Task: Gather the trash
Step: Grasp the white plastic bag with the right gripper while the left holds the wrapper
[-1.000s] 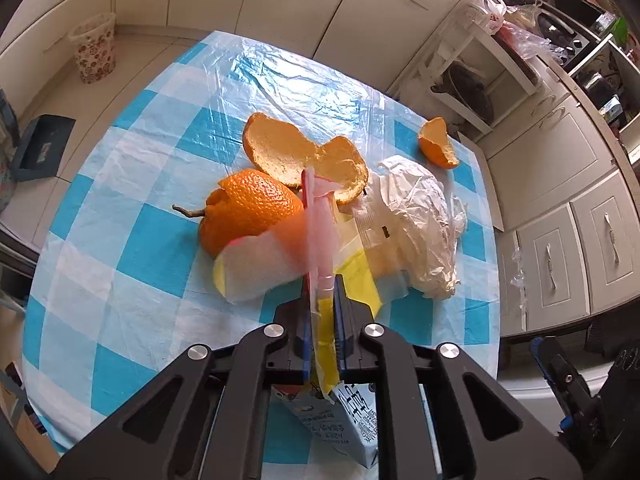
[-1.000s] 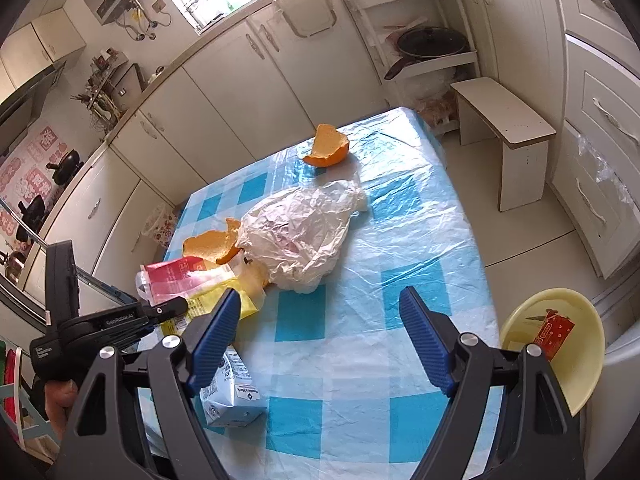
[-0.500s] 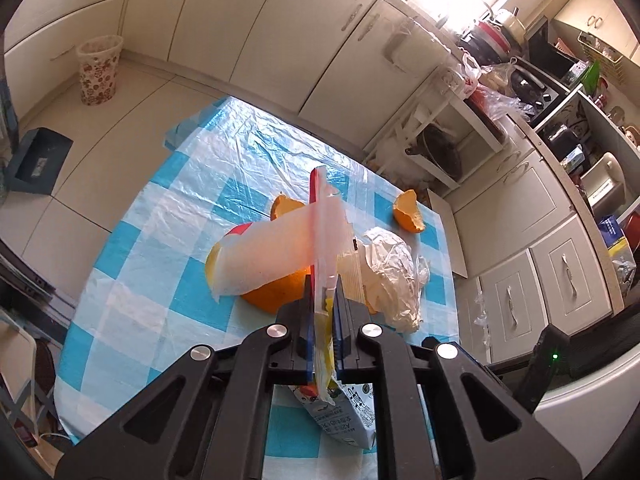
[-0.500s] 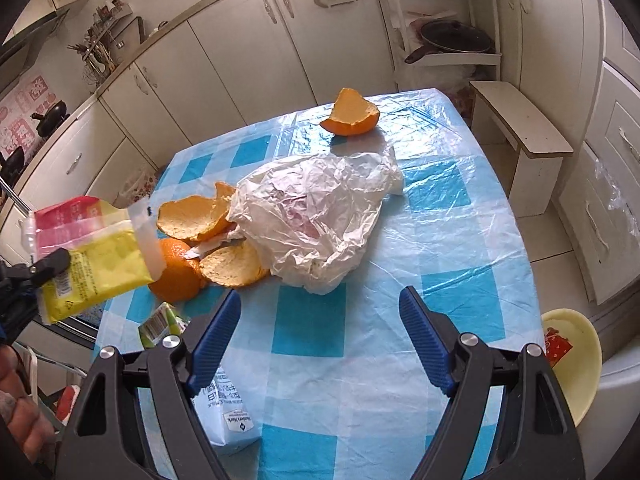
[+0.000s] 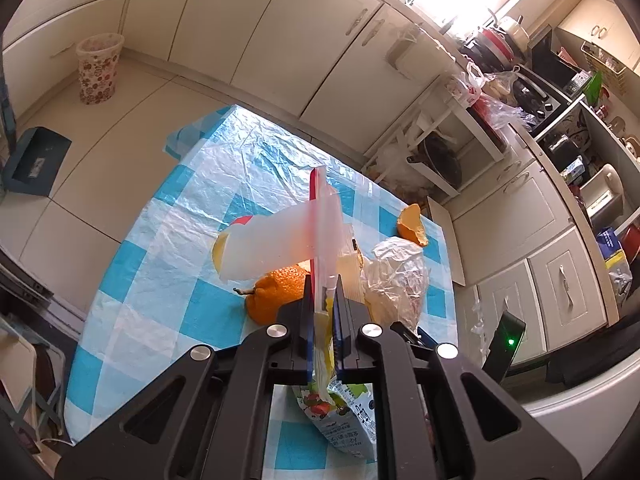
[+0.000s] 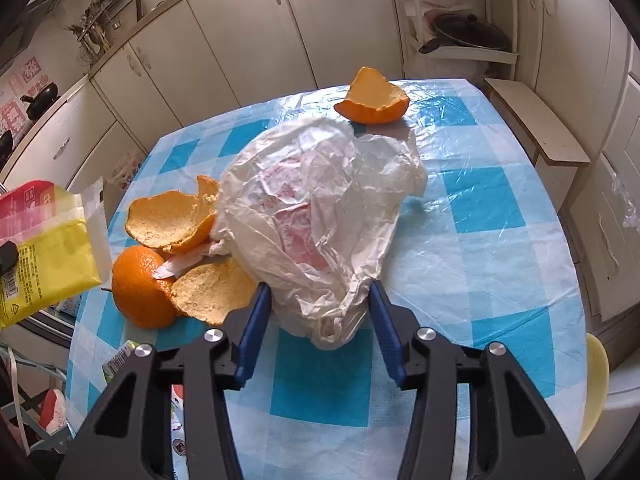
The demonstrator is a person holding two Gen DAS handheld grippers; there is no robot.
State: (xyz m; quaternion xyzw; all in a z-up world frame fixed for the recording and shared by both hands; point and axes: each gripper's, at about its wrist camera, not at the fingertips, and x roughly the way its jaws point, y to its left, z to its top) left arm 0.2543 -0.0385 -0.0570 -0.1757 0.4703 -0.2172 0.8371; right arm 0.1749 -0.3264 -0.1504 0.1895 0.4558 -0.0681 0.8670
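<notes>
Right wrist: fingers closing around crumpled plastic bag; left fingers clamp yellow wrapper.

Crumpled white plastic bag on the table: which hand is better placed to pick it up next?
Right. The right gripper already straddles the near end of the white plastic bag, its jaws closing around it. The left gripper is shut on a red-and-yellow wrapper, held above the table, so it isn't free.

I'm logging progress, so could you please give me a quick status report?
Left gripper shut on yellow wrapper. Right gripper closing around white plastic bag. Orange peels beside it.
</notes>
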